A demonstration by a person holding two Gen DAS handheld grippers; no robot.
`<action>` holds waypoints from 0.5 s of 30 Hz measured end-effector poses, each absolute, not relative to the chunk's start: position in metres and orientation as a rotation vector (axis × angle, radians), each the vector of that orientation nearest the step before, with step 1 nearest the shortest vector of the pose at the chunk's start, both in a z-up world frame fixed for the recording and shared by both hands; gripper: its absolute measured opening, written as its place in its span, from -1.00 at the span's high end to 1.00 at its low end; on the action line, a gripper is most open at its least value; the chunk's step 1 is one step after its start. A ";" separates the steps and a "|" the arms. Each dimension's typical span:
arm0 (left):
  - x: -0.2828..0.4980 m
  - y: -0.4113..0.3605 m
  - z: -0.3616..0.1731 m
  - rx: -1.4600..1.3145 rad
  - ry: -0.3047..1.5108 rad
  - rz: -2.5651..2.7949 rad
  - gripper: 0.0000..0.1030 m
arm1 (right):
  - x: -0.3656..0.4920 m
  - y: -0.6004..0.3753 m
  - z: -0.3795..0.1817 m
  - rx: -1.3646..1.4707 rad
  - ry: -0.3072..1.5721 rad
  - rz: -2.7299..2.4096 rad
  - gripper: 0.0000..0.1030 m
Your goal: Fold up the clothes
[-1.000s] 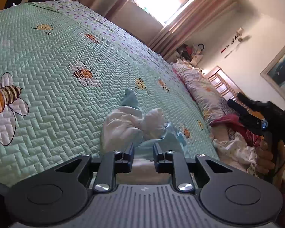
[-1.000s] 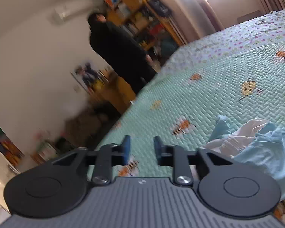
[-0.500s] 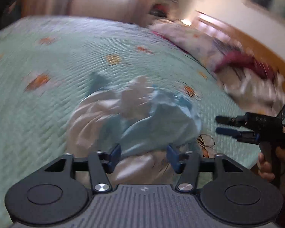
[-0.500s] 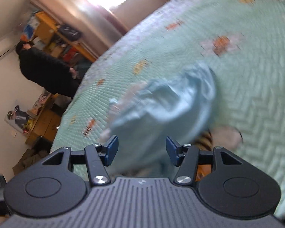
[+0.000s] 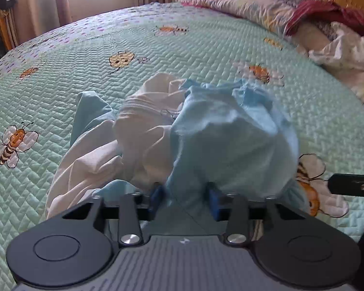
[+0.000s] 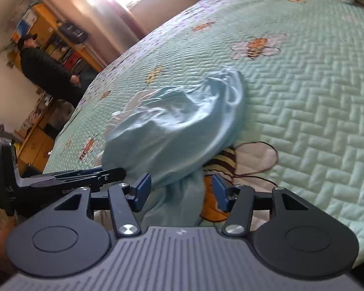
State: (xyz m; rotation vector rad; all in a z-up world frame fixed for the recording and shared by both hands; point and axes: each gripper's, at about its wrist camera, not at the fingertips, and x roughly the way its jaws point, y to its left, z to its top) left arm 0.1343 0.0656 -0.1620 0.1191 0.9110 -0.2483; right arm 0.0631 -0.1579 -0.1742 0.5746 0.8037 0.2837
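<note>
1. A crumpled garment [image 5: 206, 131], light blue with a white lining showing, lies in a heap on the bed [image 5: 206, 48], near the edge where both tools work.
2. The bed carries a mint-green quilted cover printed with bees; one large bee [image 6: 220, 167] sits partly under the blue cloth.
3. The left tool [image 5: 185, 197] points down at the heap; its jaws are closing, with a fold of the blue cloth bunched between the blue pads [image 5: 212, 197] (whether the pads press on it already I cannot tell).
4. The right tool [image 6: 181, 189] has its jaws well apart; a hanging twist of the blue cloth lies between the pads [image 6: 142, 186] without filling the gap, and neither pad is seen pressing on it.
5. In the right wrist view the left tool shows at the left, its fingers reaching under the edge of the blue bundle; in the left wrist view one black finger of the right tool shows at the right edge.
6. Pillows [image 5: 242, 2] and rumpled bedding lie along the wooden headboard.
7. A person in dark clothes [image 6: 46, 72] stands beside yellow shelves, well apart from the bed's near edge.
</note>
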 end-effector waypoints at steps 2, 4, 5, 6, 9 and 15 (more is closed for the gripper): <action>0.133 0.061 -0.162 0.145 0.909 -0.242 0.44 | 0.063 -0.163 -0.178 0.592 0.809 0.272 -0.11; 0.131 0.059 -0.160 0.164 0.901 -0.231 0.61 | 0.063 -0.165 -0.181 0.600 0.810 0.260 -0.11; 0.130 0.059 -0.159 0.171 0.897 -0.224 0.65 | 0.064 -0.165 -0.183 0.599 0.811 0.256 -0.11; 0.128 0.058 -0.158 0.178 0.892 -0.218 0.71 | 0.065 -0.164 -0.183 0.596 0.812 0.253 -0.11; 0.125 0.060 -0.153 0.181 0.880 -0.201 0.86 | 0.064 -0.162 -0.183 0.589 0.809 0.249 -0.11; 0.119 0.068 -0.136 0.167 0.839 -0.163 0.92 | 0.065 -0.157 -0.183 0.571 0.813 0.247 -0.11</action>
